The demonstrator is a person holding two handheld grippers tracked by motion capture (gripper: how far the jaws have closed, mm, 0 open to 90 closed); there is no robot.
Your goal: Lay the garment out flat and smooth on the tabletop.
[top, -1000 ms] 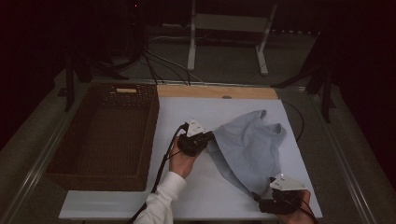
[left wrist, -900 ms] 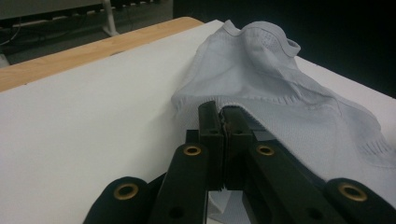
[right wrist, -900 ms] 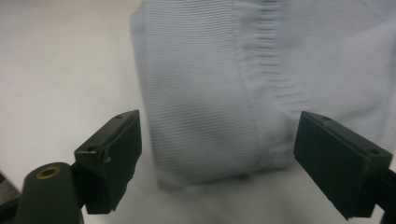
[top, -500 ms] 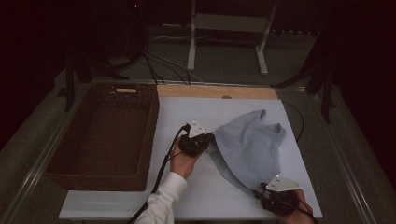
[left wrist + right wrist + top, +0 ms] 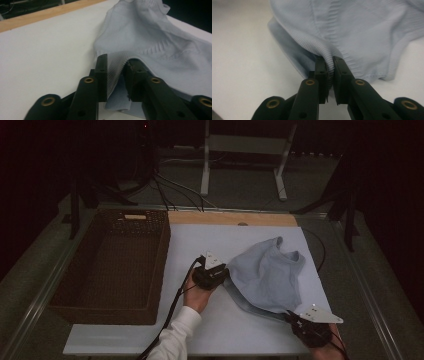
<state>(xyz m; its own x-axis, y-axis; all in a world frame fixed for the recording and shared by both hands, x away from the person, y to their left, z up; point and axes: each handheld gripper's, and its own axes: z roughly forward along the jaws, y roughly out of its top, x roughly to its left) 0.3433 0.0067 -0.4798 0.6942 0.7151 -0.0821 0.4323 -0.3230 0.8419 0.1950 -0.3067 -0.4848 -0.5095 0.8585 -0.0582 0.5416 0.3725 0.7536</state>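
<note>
At lower right of the high view, the right gripper (image 5: 295, 319) pinched the pale blue garment (image 5: 267, 272) (ribbed hem); the left gripper (image 5: 223, 274) clamped its left edge.

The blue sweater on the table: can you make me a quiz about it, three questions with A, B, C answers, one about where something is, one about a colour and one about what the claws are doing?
1. Where is the basket?
A. to the left of the sweater
B. on top of the sweater
C. under the table

2. What colour is the sweater?
A. red
B. light blue
C. black

3. What is the right claw doing?
A. lying open, far from the sweater
B. holding a cup
C. pinching the sweater's ribbed edge

Answers:
1 A, the high view shows the basket at the table's left side and the sweater to the right.
2 B, the cloth looks pale blue in all views.
3 C, the right gripper view shows the jaws shut on the ribbed edge; the left claw grips another edge too.
</note>
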